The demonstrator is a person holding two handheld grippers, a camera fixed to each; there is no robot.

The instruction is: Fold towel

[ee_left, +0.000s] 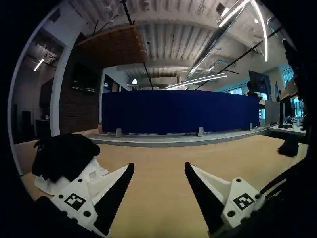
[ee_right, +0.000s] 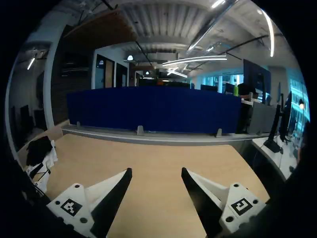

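1. The left gripper (ee_left: 158, 164) has its fingers spread wide with nothing between them, above the bare table (ee_left: 158, 186). The right gripper (ee_right: 155, 169) is likewise spread and empty.
2. No towel lies flat in front of either gripper. The only fabric is a heap at the table's left edge: a black cloth (ee_left: 63, 152) slumped on a white cloth (ee_left: 93, 170). I cannot tell which one is the towel. The heap is well apart from the right gripper and nearer the left one.
3. Handling, as a judgement: both cloths look soft, limp and light. The black one sags in rounded lumps, so it should drape and trail when lifted. Neither looks fragile or slippery, but either could bunch up.
4. Where to hold: a corner or hem in each gripper, so the cloth hangs flat. The black cloth's corners are hidden in the bundle. The white one pokes a pointed edge out to the right, which looks the easiest spot to pinch.
5. Materials:
   - The table is pale wood-look board, smooth and matt.
   - The fingers are white wedges with black inner faces, each carrying a square marker.
   - Along the far edge a grey rail holds a dark blue partition (ee_left: 178, 111).
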